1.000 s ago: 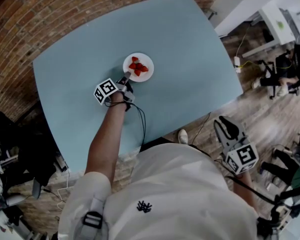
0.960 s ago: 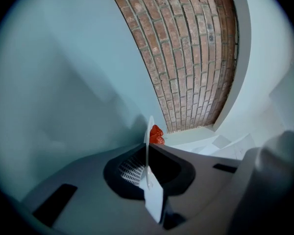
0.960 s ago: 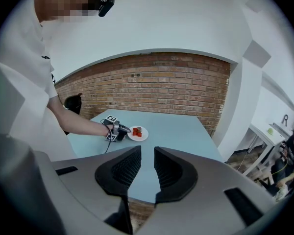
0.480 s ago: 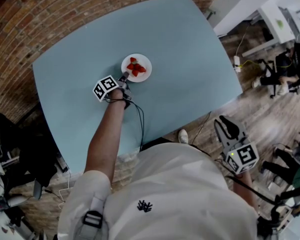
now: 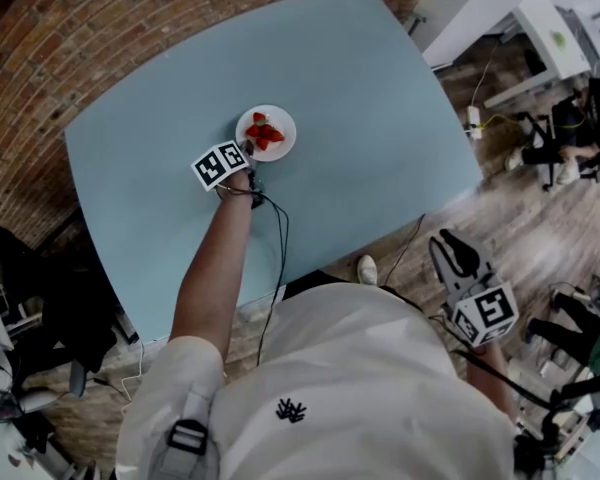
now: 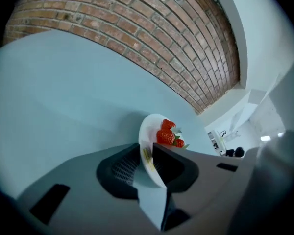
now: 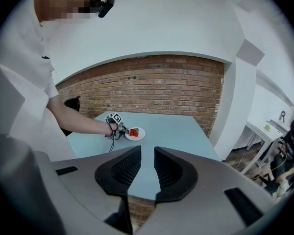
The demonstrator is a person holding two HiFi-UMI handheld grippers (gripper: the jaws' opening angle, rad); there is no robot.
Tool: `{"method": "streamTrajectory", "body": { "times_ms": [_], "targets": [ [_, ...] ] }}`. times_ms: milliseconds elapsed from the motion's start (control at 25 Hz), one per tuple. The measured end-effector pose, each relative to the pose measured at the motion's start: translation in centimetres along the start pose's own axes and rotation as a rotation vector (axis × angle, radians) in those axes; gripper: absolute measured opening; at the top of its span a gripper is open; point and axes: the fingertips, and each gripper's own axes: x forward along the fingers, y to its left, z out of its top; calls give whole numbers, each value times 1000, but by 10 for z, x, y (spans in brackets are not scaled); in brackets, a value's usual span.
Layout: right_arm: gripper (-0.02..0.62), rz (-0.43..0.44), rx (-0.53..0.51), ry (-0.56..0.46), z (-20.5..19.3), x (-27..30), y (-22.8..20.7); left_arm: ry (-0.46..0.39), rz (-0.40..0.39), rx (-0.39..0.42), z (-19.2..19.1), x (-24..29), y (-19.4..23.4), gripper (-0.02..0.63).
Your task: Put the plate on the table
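A small white plate (image 5: pixel 277 133) with red strawberries (image 5: pixel 261 133) rests on the light blue table (image 5: pixel 360 98), near its middle. My left gripper (image 5: pixel 243 151) is at the plate's near-left rim and is shut on that rim; in the left gripper view the plate (image 6: pixel 149 136) runs edge-on between the jaws, strawberries (image 6: pixel 168 133) beyond them. From the right gripper view the plate (image 7: pixel 136 133) shows far off on the table. My right gripper (image 5: pixel 450 251) hangs off the table's near right side, over the floor, jaws a narrow gap apart and holding nothing.
A brick wall (image 5: pixel 100 28) lies beyond the table's far edge. White desks and office chairs (image 5: pixel 570 128) stand to the right on the wood floor. A cable (image 5: pixel 280 238) trails from the left gripper across the table toward me.
My left gripper and the plate have slid a little farther left and away from me across the table. The right gripper has stayed put.
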Motion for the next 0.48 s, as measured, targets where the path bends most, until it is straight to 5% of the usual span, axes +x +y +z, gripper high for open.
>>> {"method": "streamTrajectory", "body": {
  "times_ms": [160, 480],
  "targets": [
    [87, 2, 8, -7, -5, -7, -7, -31, 80, 75, 2, -5, 3, 72],
    [87, 57, 1, -34, -13, -16, -22, -127, 111, 112, 4, -42, -5, 72]
  ]
}}
